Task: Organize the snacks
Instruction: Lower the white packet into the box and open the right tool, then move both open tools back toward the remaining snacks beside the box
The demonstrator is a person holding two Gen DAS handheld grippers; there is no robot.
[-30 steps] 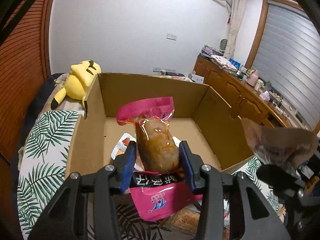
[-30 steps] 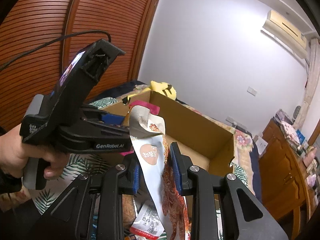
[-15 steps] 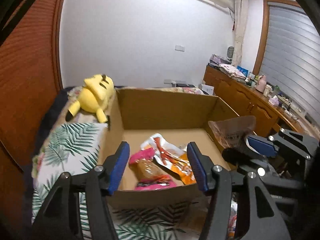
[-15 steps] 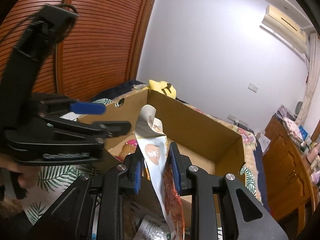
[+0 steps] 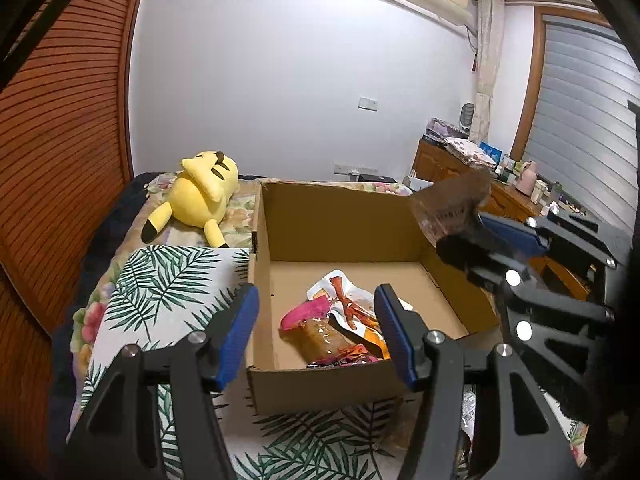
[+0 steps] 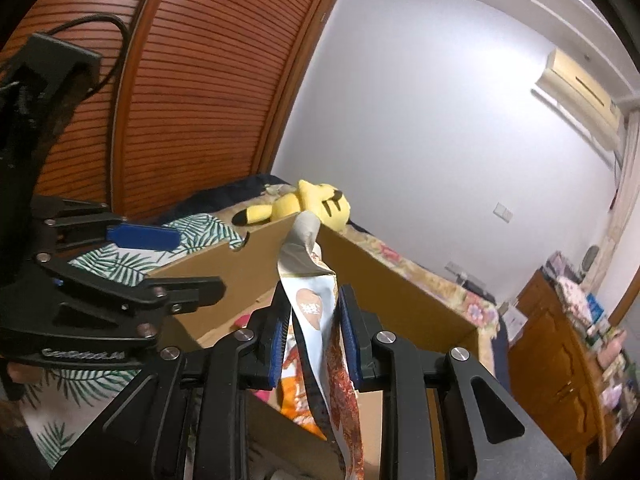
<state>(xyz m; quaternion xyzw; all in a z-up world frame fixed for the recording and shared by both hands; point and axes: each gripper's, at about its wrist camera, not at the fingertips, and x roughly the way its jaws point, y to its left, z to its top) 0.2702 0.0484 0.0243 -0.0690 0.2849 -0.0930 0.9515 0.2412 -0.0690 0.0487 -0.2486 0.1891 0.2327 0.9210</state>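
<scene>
An open cardboard box [image 5: 340,224] stands on the bed. Inside it lie a pink packet with a brown snack [image 5: 316,336] and a white-and-orange packet [image 5: 348,304]. My left gripper [image 5: 316,320] hovers open before the box's near wall, with nothing between its fingers. My right gripper [image 6: 314,320] is shut on a white-and-orange snack packet [image 6: 308,304], which hangs through the jaws above the box's near right corner [image 6: 400,300]. In the left wrist view the right gripper [image 5: 500,240] reaches in from the right with that packet [image 5: 452,204]. The left gripper [image 6: 198,260] shows at the left in the right wrist view.
A yellow plush toy [image 5: 204,196] lies beyond the box's left wall. A leaf-print cover [image 5: 168,280] spreads to the left of the box. Slatted wooden doors [image 5: 60,140] line the left side. A cluttered wooden cabinet [image 5: 452,160] stands at the far right.
The left gripper let go of the pink packet, which now lies in the box, then opened and drew back. The right gripper carried its packet toward the box.
</scene>
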